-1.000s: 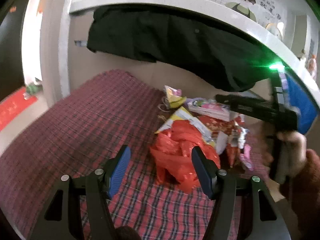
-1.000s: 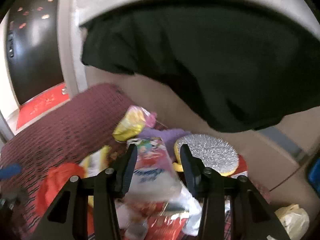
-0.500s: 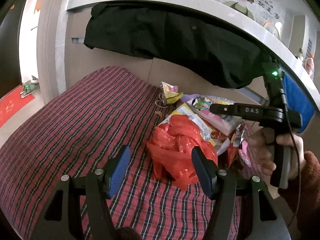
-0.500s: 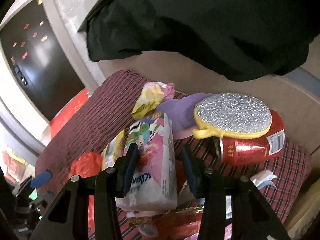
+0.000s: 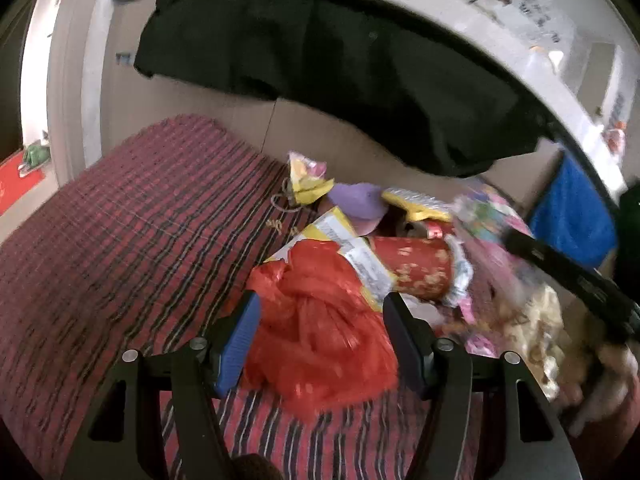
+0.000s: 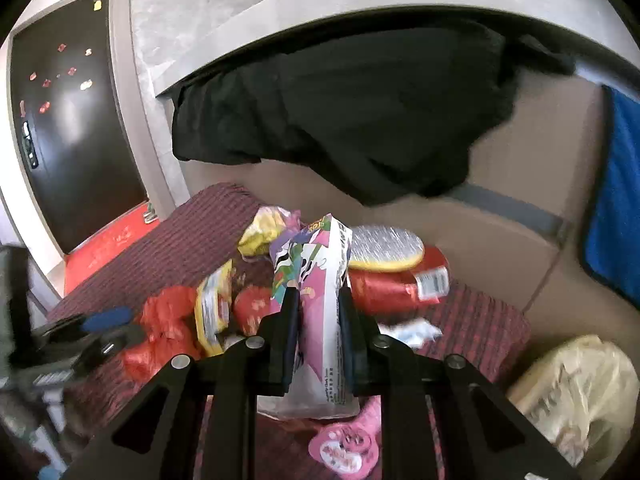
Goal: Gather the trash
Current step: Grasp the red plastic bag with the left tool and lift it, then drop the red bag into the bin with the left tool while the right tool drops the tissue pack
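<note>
A pile of trash lies on a red plaid cloth (image 5: 132, 240). My left gripper (image 5: 320, 324) is open, its fingers on either side of a crumpled red plastic bag (image 5: 320, 332). My right gripper (image 6: 318, 320) is shut on a pink and white snack packet (image 6: 320, 280) and holds it upright above the pile; the packet also shows blurred in the left wrist view (image 5: 488, 212). Behind lie a red can (image 6: 396, 288), a yellow-rimmed silver disc (image 6: 386, 246), a yellow wrapper (image 5: 306, 178) and a purple piece (image 5: 358, 200).
A black garment (image 6: 360, 120) hangs from a grey ledge over the pile. A brown cardboard wall (image 6: 520, 248) stands behind. A blue cloth (image 6: 616, 220) hangs at right. A pale plastic bag (image 6: 576, 396) lies at lower right. A pink heart wrapper (image 6: 346, 446) lies below my right gripper.
My right gripper has closed on the pink packet and lifted it upright. My left gripper has moved forward so the red bag sits between its open fingers.
</note>
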The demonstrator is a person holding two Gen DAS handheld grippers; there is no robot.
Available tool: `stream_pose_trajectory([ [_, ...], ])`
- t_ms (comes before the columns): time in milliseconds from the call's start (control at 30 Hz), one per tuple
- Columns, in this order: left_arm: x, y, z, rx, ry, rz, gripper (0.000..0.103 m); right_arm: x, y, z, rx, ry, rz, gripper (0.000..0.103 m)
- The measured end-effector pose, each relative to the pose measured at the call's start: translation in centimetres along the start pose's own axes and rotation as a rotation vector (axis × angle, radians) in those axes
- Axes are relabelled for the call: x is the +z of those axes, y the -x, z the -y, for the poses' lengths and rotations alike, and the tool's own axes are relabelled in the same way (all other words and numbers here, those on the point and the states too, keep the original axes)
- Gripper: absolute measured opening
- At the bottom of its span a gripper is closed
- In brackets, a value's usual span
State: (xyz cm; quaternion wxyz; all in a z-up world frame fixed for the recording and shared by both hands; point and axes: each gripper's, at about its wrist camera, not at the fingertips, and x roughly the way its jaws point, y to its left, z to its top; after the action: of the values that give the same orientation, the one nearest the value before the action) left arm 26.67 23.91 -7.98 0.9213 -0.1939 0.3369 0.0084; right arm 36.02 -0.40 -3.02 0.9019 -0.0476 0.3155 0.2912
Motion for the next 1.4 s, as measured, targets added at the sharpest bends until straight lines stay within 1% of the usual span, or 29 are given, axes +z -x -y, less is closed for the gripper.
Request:
stream_pose_trajectory([
  [100, 0.0, -1.8, -0.5, 0.021, 0.025, -0.035, 0.064, -1.3, 0.7, 0.6, 0.003, -0.013, -0.013, 0.017],
  [200, -0.1, -2.1, -0.6, 0.035, 0.021, -0.031, 0.066, -2.5, 1.1, 0.9, -0.004, -0.005, -0.015, 0.017],
  [233, -0.2, -2.2, -0.4, 0.049, 0.008, -0.030, 0.069, -2.8, 1.2, 0.8, -0.005, -0.003, -0.015, 0.017],
  [267, -0.3, -2.4, -0.3, 0.060, -0.006, -0.047, 0.072, -3.1, 1.1, 0.9, -0.005, -0.002, -0.016, 0.017],
  [333, -0.6, -2.9, -0.2, 0.052, -0.003, -0.091, 0.075, -3.4, 1.1, 0.9, -0.002, -0.005, -0.014, 0.017],
  [400, -0.7, -3.2, -0.3, 0.038, 0.011, -0.117, 0.074, -3.5, 0.9, 0.6, -0.002, -0.003, -0.009, 0.017],
  [500, -0.4, -3.2, -0.3, 0.057, 0.017, -0.138, 0.074, -3.4, 1.3, 0.4, 0.001, 0.002, 0.011, 0.017],
  [533, -0.3, -3.1, -0.1, 0.059, 0.016, -0.145, 0.072, -3.4, 1.4, 0.3, 0.001, 0.003, 0.017, 0.017],
  [567, -0.2, -2.8, 0.0, 0.064, 0.013, -0.143, 0.065, -3.3, 1.6, 0.3, -0.001, 0.005, 0.024, 0.017],
  [667, 0.2, -1.5, 0.8, 0.081, 0.008, -0.108, 0.060, -3.0, 2.4, 0.3, -0.001, 0.000, 0.050, 0.017],
  [767, 0.8, 0.8, 1.7, 0.072, -0.009, -0.027, 0.056, -2.6, 3.4, 0.4, -0.001, -0.003, 0.072, 0.017],
  [800, 1.0, 1.5, 2.2, 0.079, -0.021, 0.001, 0.055, -2.4, 3.7, 0.4, -0.001, -0.003, 0.079, 0.017],
  [833, 1.3, 2.6, 3.1, 0.092, -0.045, 0.045, 0.055, -2.2, 4.1, 0.4, 0.000, -0.003, 0.089, 0.017],
  [900, 1.8, 4.3, 4.6, 0.103, -0.092, 0.105, 0.054, -1.9, 5.2, 0.3, -0.003, -0.003, 0.119, 0.017],
  [933, 2.0, 5.6, 6.0, 0.116, -0.133, 0.153, 0.054, -1.7, 5.7, 0.3, -0.006, -0.001, 0.133, 0.017],
  [1067, 2.5, 8.9, 11.0, 0.153, -0.254, 0.283, 0.054, -0.9, 8.5, 0.6, -0.024, 0.002, 0.198, 0.017],
  [1133, 2.4, 10.3, 13.6, 0.137, -0.308, 0.332, 0.054, -0.6, 10.3, 1.0, -0.050, 0.004, 0.235, 0.017],
  [1200, 2.1, 11.1, 15.5, 0.114, -0.338, 0.354, 0.054, -0.5, 12.4, 1.6, -0.087, 0.007, 0.278, 0.017],
  [1233, 1.9, 11.4, 16.8, 0.086, -0.349, 0.361, 0.054, -0.5, 13.5, 2.0, -0.110, 0.008, 0.297, 0.017],
  [1300, 2.3, 11.2, 18.3, 0.051, -0.351, 0.364, 0.054, -0.8, 15.4, 3.1, -0.155, 0.002, 0.326, 0.017],
  [1400, 1.8, 10.2, 21.7, 0.000, -0.360, 0.367, 0.054, -1.4, 18.1, 5.0, -0.212, -0.011, 0.357, 0.017],
])
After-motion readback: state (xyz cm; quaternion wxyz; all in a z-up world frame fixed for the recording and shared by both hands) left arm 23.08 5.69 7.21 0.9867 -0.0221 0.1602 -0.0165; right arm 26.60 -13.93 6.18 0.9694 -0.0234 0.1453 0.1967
